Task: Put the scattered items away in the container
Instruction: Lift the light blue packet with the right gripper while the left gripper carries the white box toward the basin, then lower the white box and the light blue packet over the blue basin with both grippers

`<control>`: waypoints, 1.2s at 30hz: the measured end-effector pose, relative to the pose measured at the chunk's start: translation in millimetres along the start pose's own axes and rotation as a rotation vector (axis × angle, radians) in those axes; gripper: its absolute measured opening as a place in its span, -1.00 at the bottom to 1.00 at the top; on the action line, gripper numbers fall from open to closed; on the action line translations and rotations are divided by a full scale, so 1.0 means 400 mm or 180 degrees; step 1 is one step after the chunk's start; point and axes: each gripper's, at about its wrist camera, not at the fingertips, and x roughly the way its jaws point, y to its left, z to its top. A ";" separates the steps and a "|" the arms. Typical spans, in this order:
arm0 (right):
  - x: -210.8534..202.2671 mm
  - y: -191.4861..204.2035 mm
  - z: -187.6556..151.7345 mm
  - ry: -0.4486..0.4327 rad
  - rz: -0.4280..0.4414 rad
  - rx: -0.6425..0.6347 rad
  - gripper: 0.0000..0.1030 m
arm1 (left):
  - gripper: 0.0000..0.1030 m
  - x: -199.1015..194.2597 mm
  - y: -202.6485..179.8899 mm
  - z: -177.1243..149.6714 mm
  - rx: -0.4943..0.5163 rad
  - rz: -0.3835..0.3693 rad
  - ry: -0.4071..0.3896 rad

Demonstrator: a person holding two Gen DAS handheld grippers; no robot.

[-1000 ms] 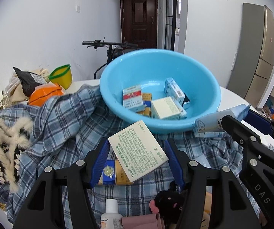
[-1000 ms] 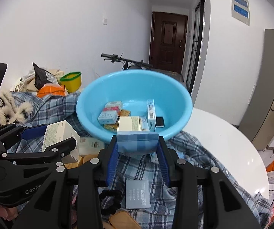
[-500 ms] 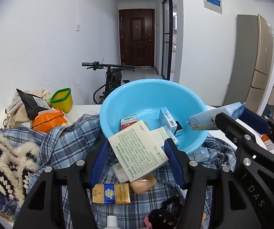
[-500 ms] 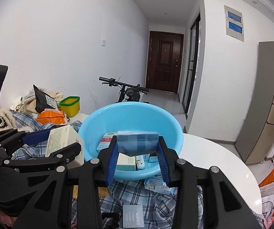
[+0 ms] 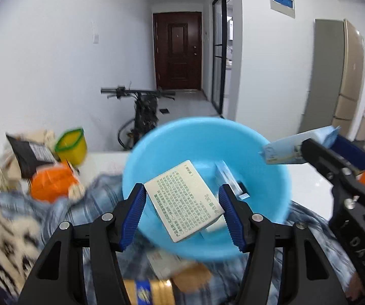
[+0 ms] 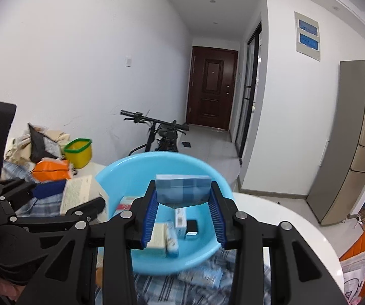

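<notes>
Both tools carry a load above the blue basin (image 5: 205,152), presumably so each item can fall straight in. The left tool (image 5: 181,204) is clamped on a white printed box (image 5: 183,202), tilted over the near rim; the right tool (image 6: 183,211) grips a pale blue packet (image 6: 183,187) level over the bowl's middle. Several small cartons (image 6: 166,239) already lie inside. More boxes remain on the plaid cloth (image 6: 182,287) covering the counter (image 6: 294,228) — a gold-and-blue one (image 5: 149,291) sits just below the left tool. An orange pouch (image 5: 51,181) and yellow tub (image 5: 72,146) stand well aside; nothing blocks either drop.
</notes>
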 end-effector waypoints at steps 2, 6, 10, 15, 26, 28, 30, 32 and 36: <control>0.036 -0.010 0.017 0.0007 -0.0007 0.0038 -0.28 | 0.20 0.047 0.010 0.029 -0.0090 -0.0206 0.0123; 0.120 -0.035 0.048 0.0145 0.0063 0.0129 -0.28 | 0.20 0.111 0.033 0.085 -0.0242 -0.0347 0.0173; 0.194 -0.046 0.075 0.0214 0.0041 0.0138 -0.28 | 0.20 0.159 0.035 0.132 -0.0179 -0.0113 -0.0036; 0.278 -0.053 0.108 0.0302 0.0030 0.0158 -0.28 | 0.20 0.253 0.026 0.184 -0.0131 -0.0019 0.0050; 0.354 -0.095 0.126 0.0495 0.0036 0.0315 -0.28 | 0.20 0.319 0.051 0.235 -0.0244 0.0007 0.0134; 0.355 -0.103 0.131 0.0508 0.0042 0.0354 -0.28 | 0.20 0.324 0.047 0.230 -0.0187 0.0029 0.0146; 0.358 -0.107 0.138 0.0514 0.0026 0.0374 -0.28 | 0.20 0.329 0.046 0.226 -0.0180 0.0025 0.0169; 0.356 -0.108 0.142 0.0511 0.0021 0.0359 -0.28 | 0.20 0.330 0.049 0.225 -0.0203 0.0036 0.0176; 0.357 -0.112 0.144 0.0510 0.0005 0.0346 -0.28 | 0.20 0.325 0.067 0.229 -0.0268 0.0072 0.0138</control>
